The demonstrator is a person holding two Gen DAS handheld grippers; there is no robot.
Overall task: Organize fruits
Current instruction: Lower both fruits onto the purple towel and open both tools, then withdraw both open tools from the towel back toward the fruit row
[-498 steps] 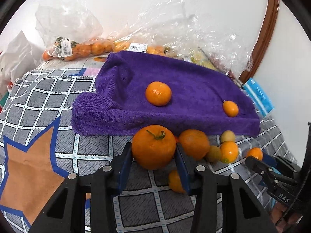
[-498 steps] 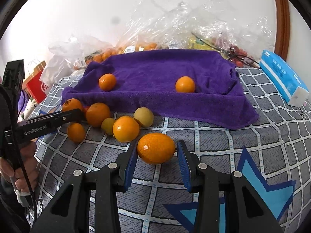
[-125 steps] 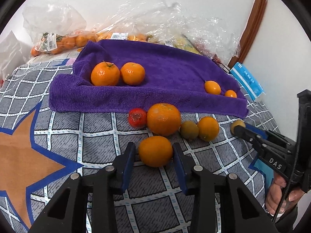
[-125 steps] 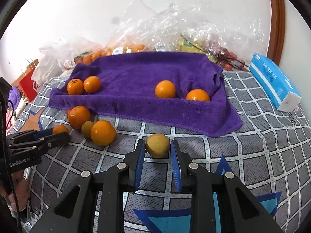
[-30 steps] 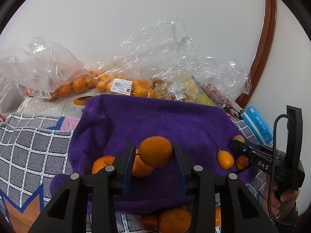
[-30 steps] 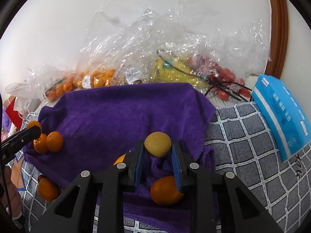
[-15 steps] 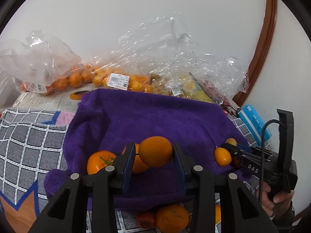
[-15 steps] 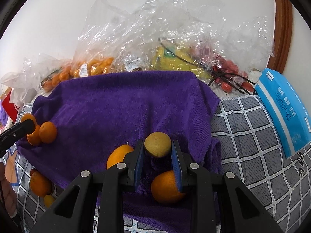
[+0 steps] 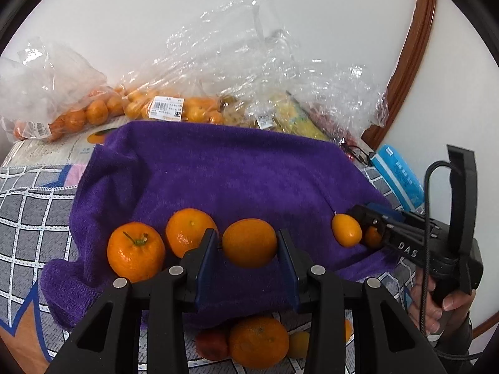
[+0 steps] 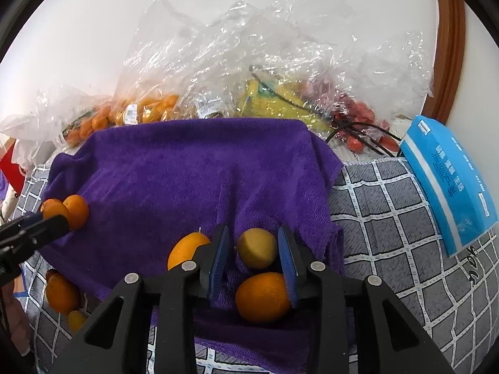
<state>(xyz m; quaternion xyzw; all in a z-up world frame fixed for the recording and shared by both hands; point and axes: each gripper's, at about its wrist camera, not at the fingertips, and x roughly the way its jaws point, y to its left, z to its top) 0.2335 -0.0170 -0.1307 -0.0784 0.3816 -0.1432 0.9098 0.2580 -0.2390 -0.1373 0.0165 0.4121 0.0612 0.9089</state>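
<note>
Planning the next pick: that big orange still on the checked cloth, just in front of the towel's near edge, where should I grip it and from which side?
Take the big orange across its widest middle, coming down from above. It is round, so no side is better, but a red fruit and a small yellowish fruit crowd its flanks, and the purple towel lies behind it.

An orange (image 9: 249, 243) sits pinched between blue pads above the purple towel (image 9: 237, 174); two oranges (image 9: 136, 251) lie at its nine o'clock — a yellowish fruit (image 10: 257, 248) sits at the towel's right edge.

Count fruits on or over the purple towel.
6: two oranges left, an orange in left hand-held gripper, two right, yellowish fruit between right hand-held gripper's opening jaws. More may hide.
</note>
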